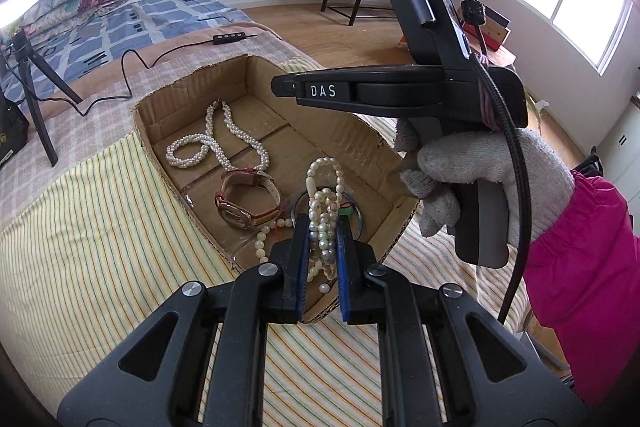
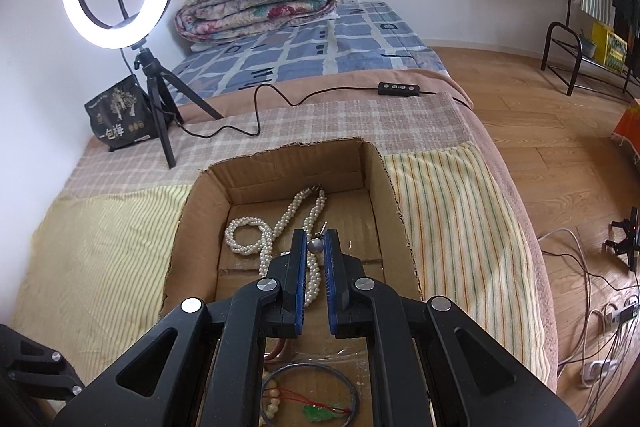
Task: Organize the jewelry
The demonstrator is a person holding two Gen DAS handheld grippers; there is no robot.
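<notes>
A bunched strand of pearl beads hangs pinched between the nearly closed fingers of the left gripper, held over the near corner of the cardboard box, probably so it can be lowered inside. On the box floor lie one braided pearl necklace toward the far end, one wristwatch mid-floor, and one bangle with a green pendant at the near end. The right gripper hovers above the box, narrowed onto a small grey bead earring, seemingly for the same purpose.
</notes>
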